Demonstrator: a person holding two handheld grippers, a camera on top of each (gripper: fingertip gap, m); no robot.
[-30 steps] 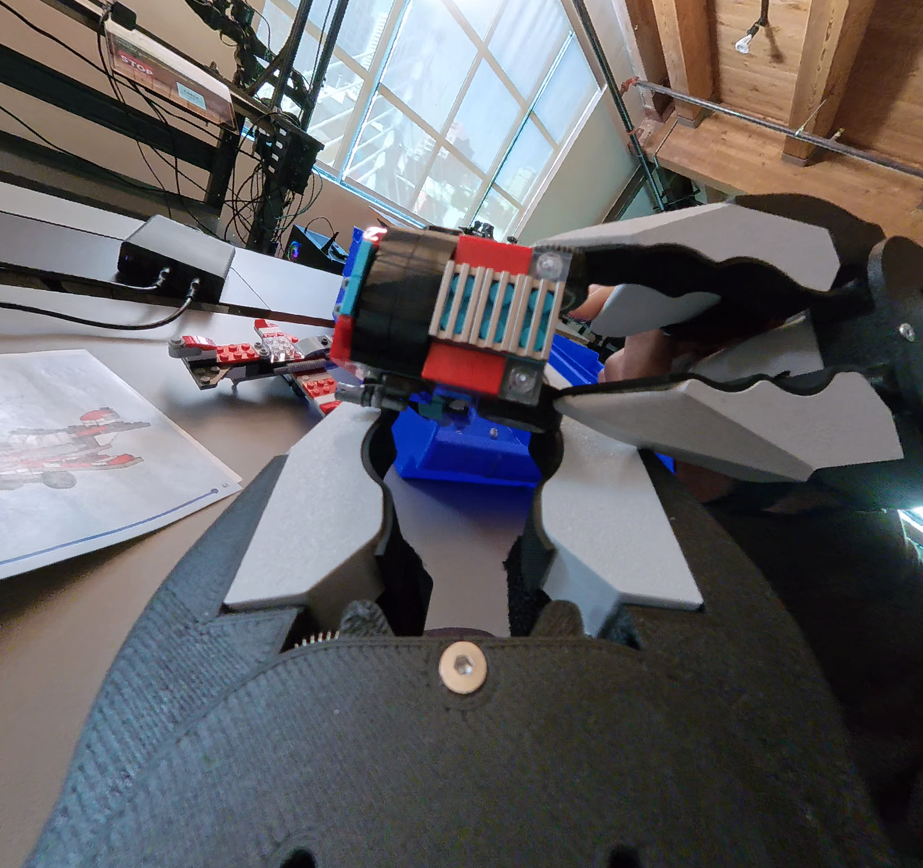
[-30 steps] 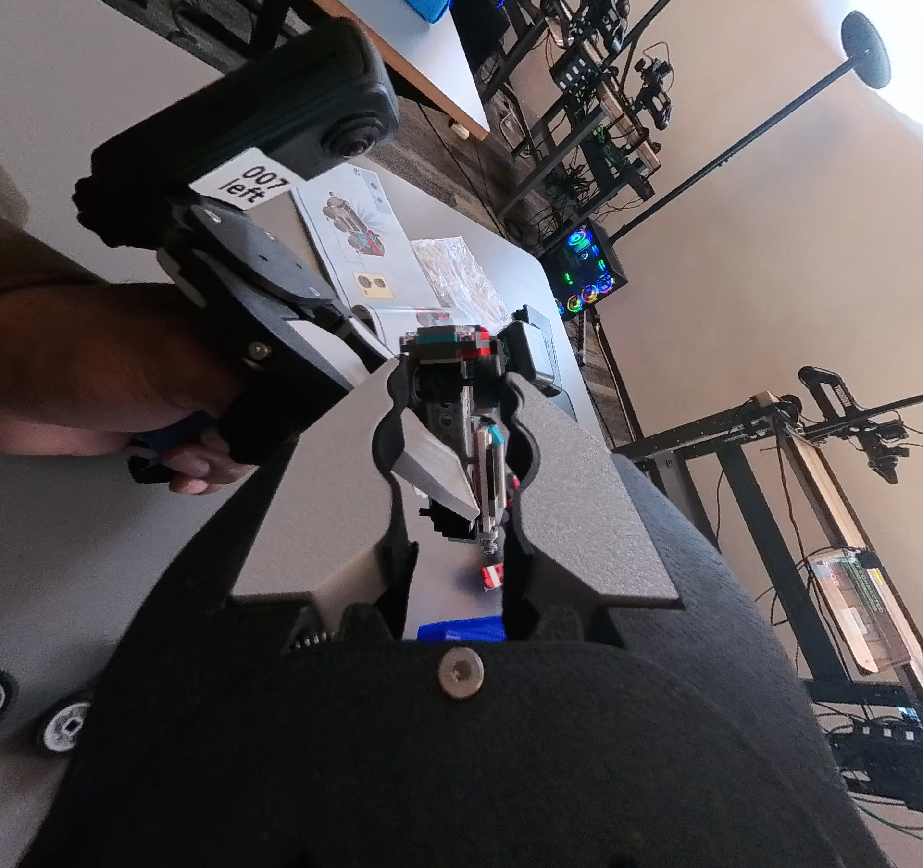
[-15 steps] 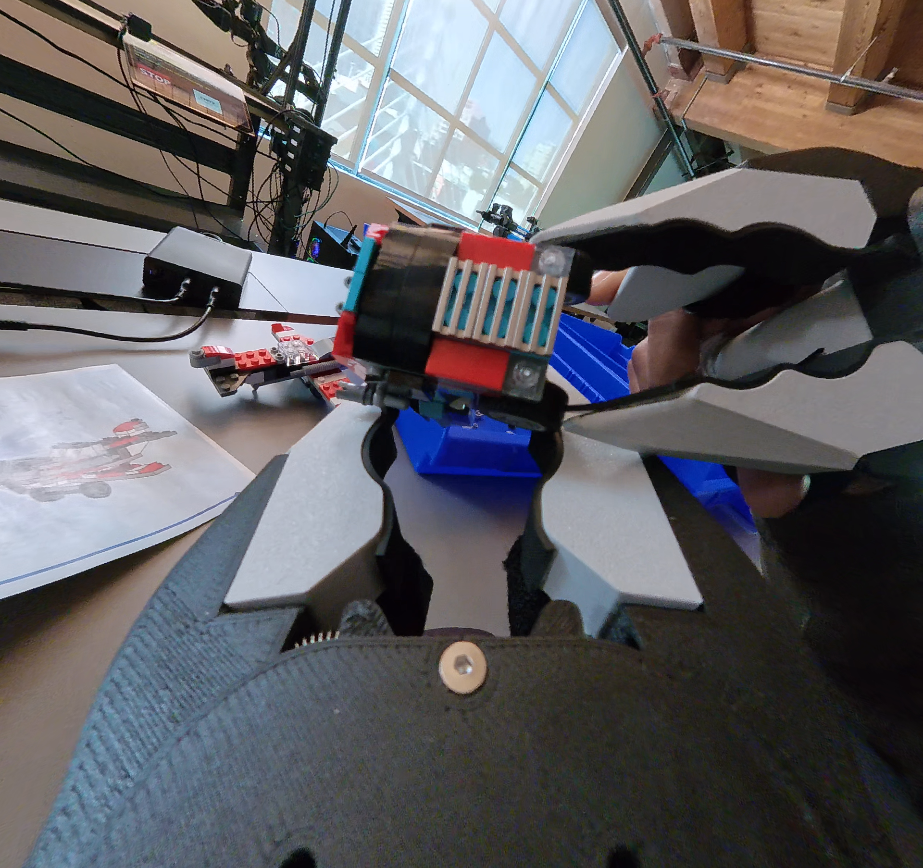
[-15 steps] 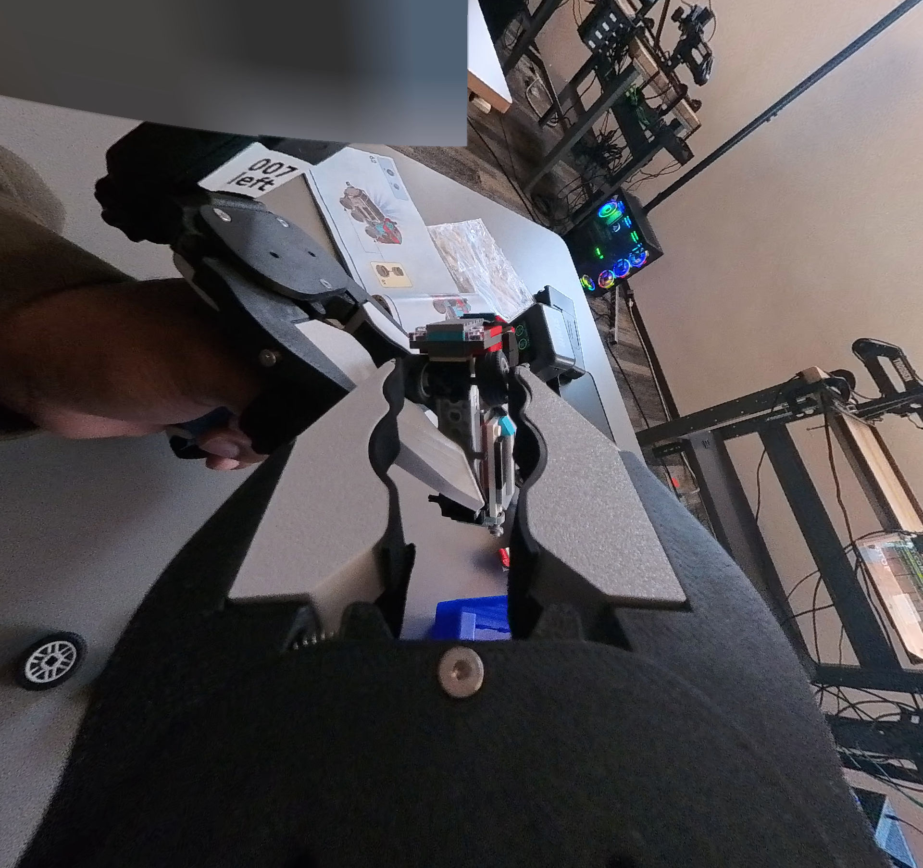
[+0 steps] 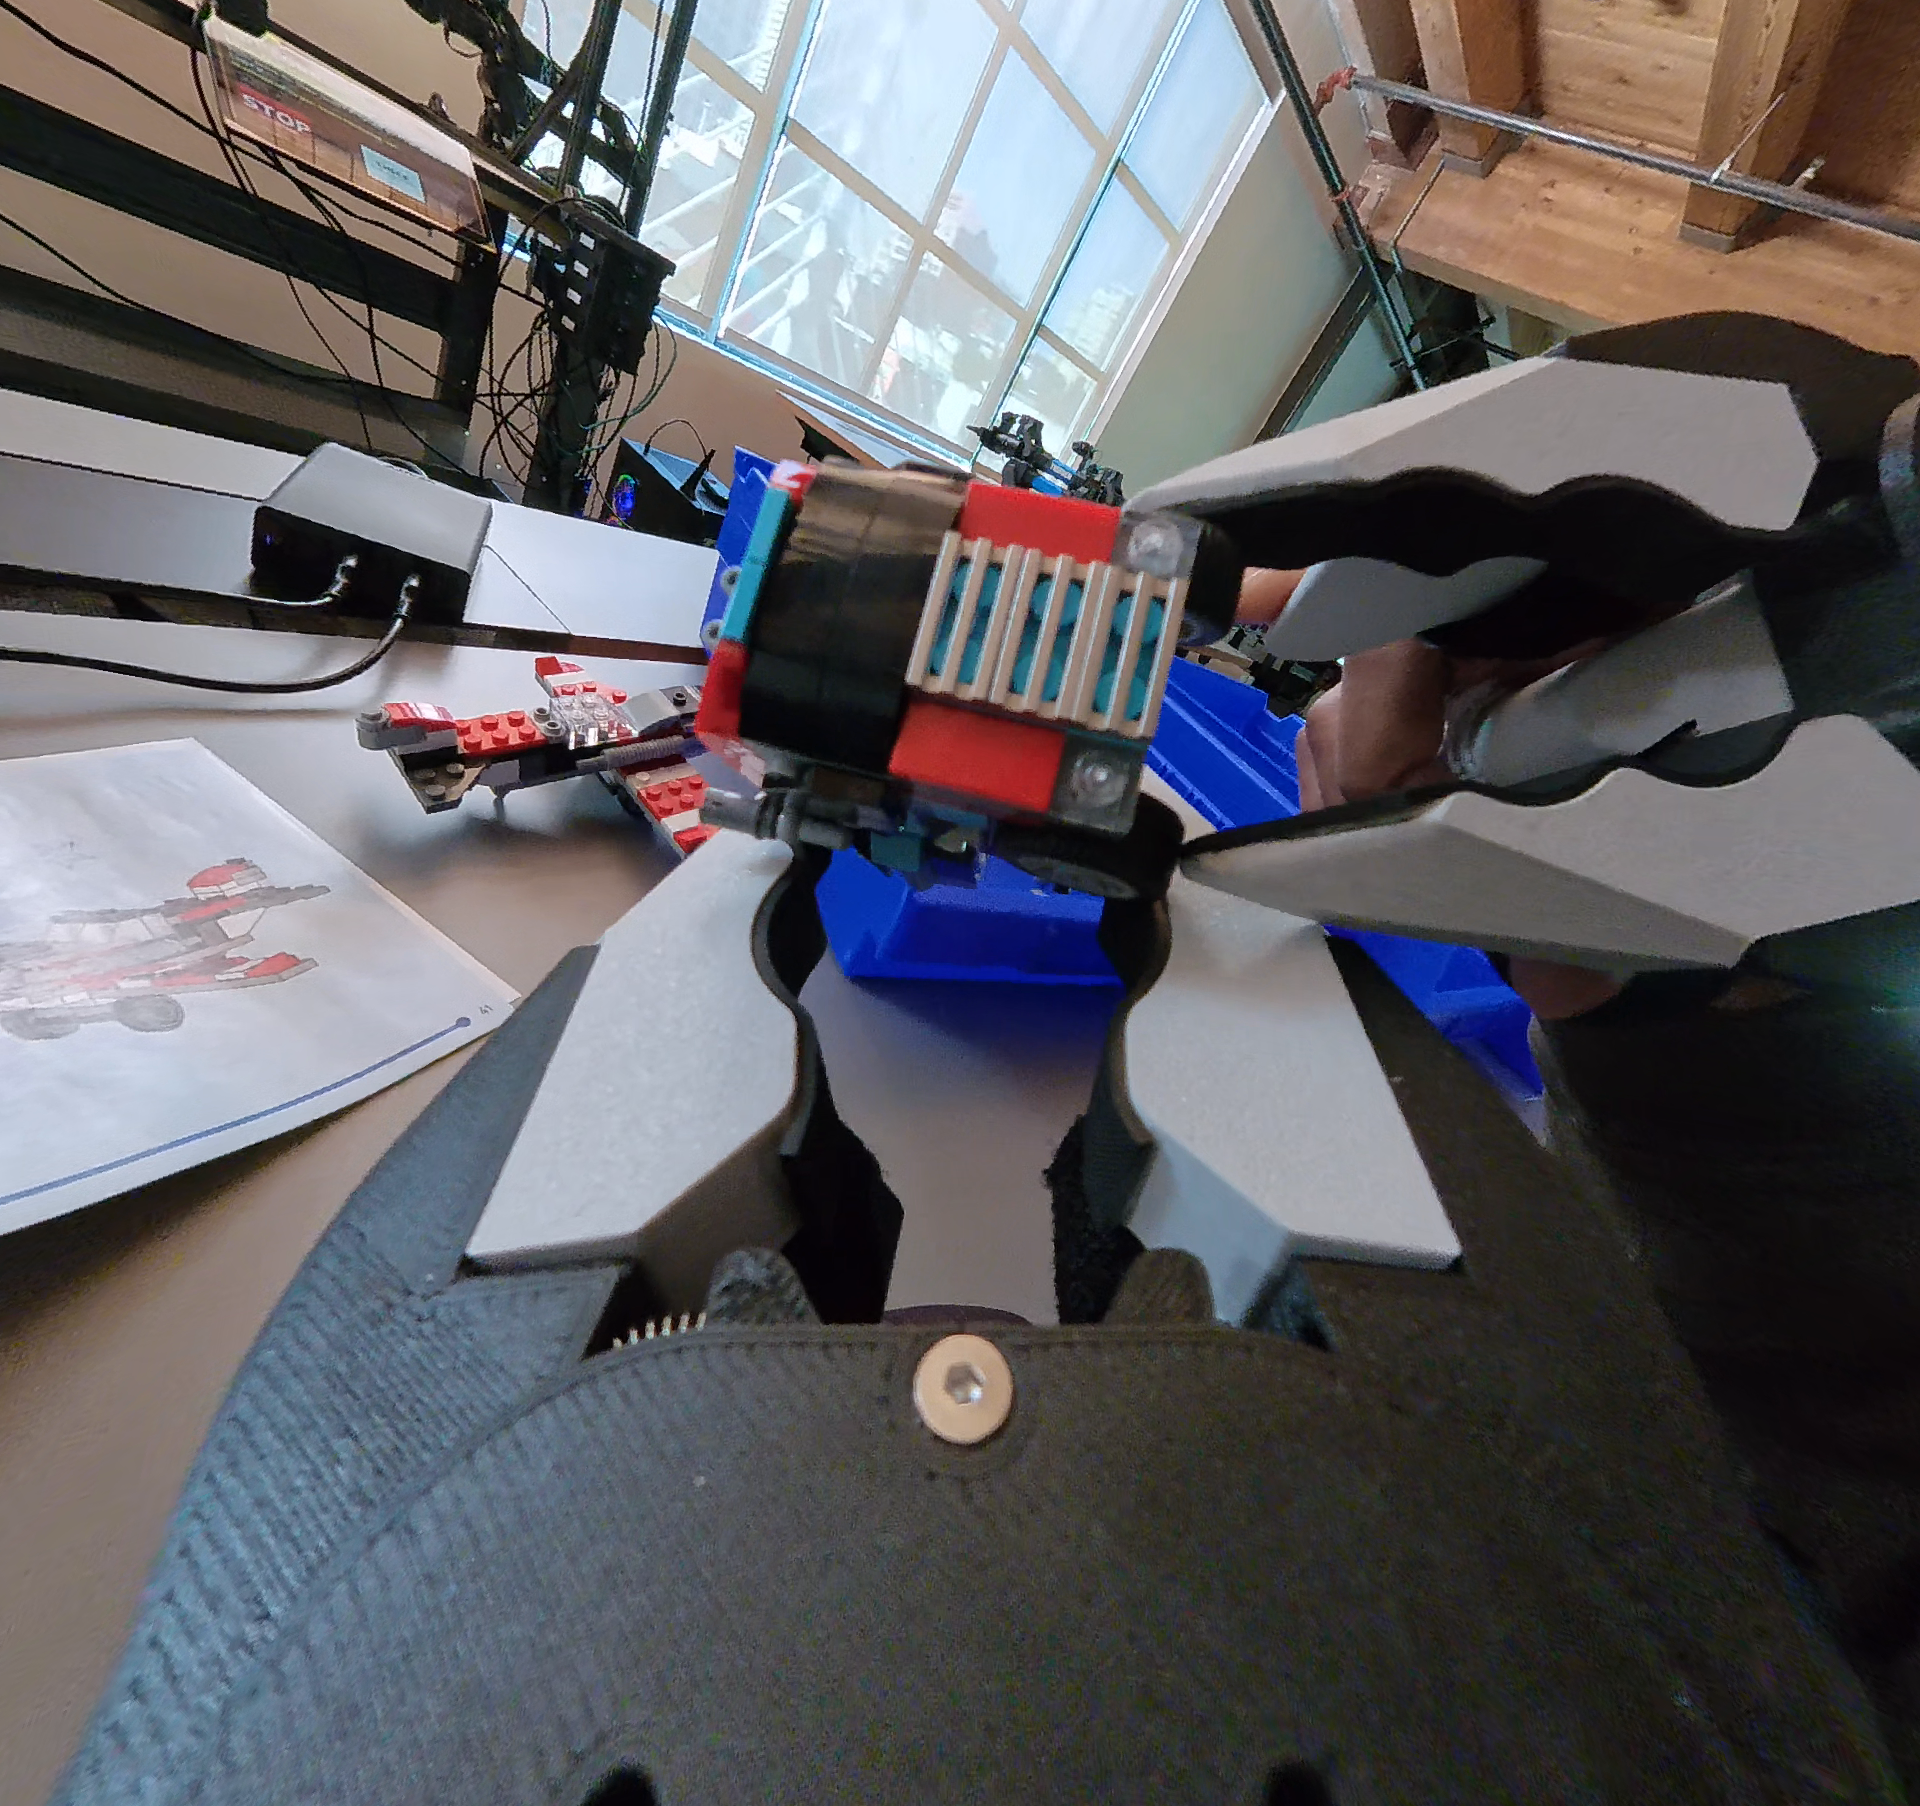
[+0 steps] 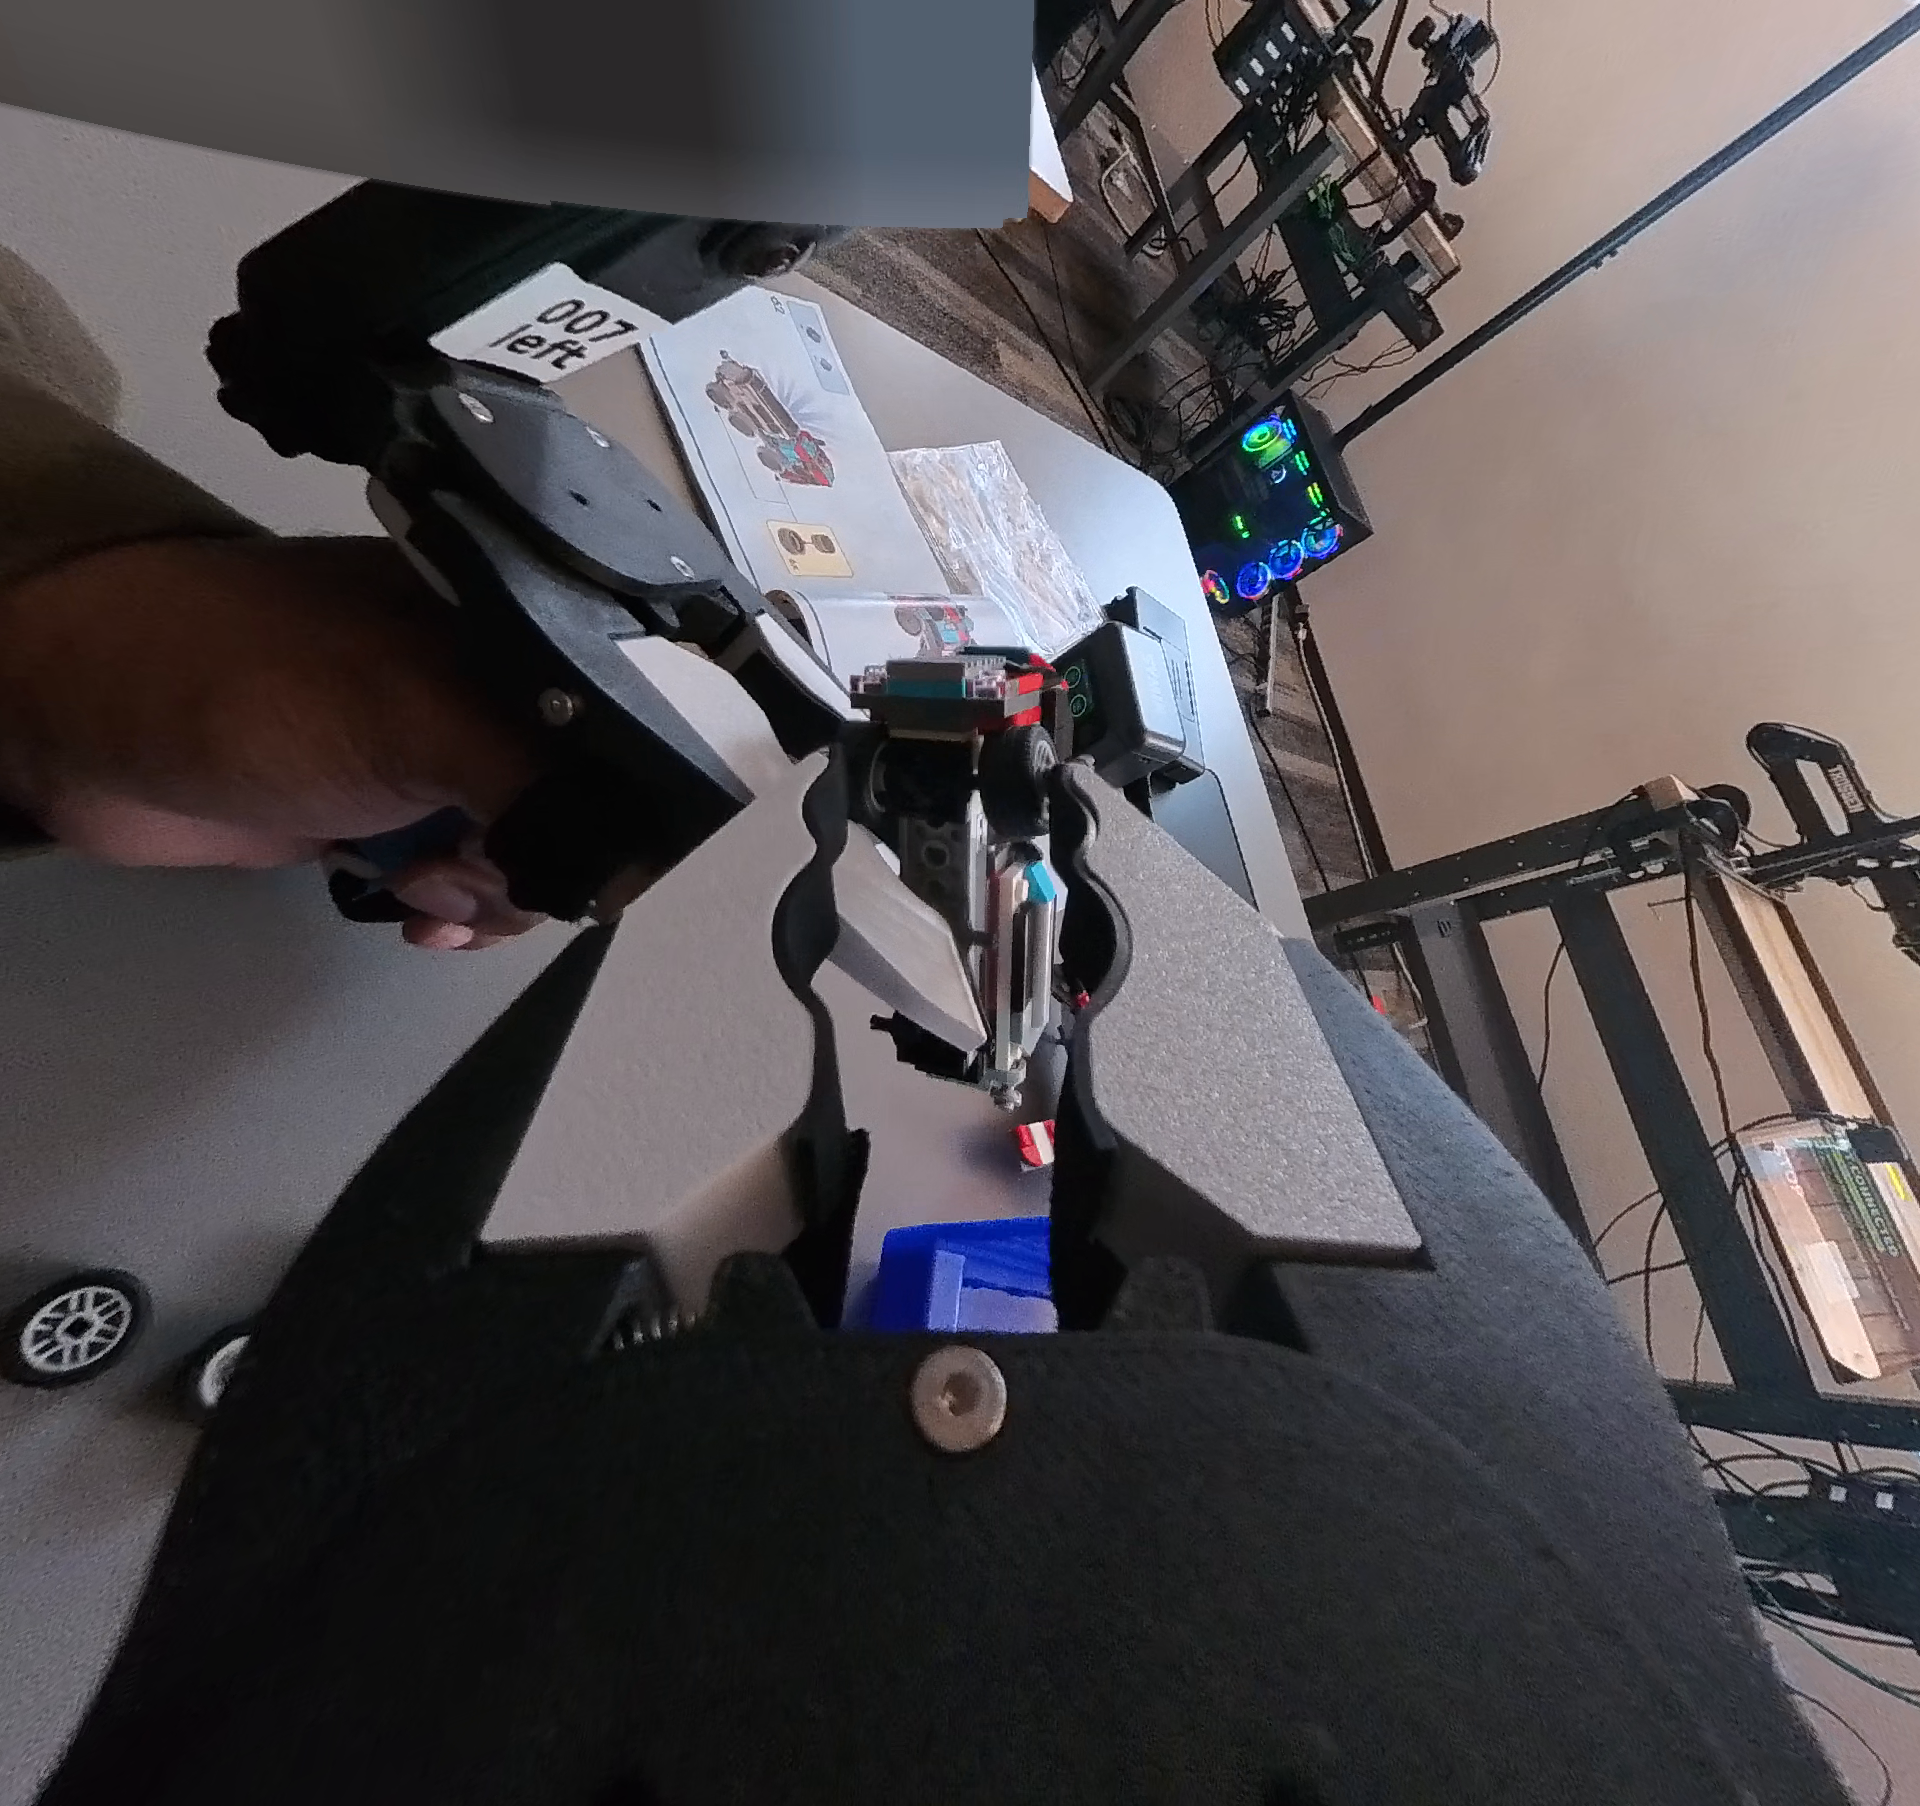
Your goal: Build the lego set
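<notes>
While both my tongs keep their hold, what has changed is how they are turned. My left tongs (image 5: 956, 852) stand fairly wide, clamped across the underside of the brick vehicle (image 5: 935, 655), one tip against the grey axle parts and the other against a black wheel. That hold looks the same as a second ago. My right tongs (image 6: 945, 790) come in from the side, a little less wide. In the left wrist view one finger rests on the vehicle's upper clear corner and the other on the wheel below. Both seem to press, though one pad is partly hidden behind my left finger. The vehicle hangs in the air above the tabletop (image 5: 125, 1393), red, black and teal, its ribbed grille facing the left camera.

Just below and behind it sits the blue bin (image 5: 966, 925). Two loose wheels (image 6: 78, 1325) lie near my edge of the tabletop. They now show more fully in the right wrist view than half a second ago.

Farther off, the instruction sheet (image 5: 177, 977) lies toward the left side, with the winged brick model (image 5: 540, 728) beyond it. The black box (image 5: 374, 530) sits near the far edge. All three have slid toward the middle of the left wrist view, so both tongs have swung together with the vehicle.
</notes>
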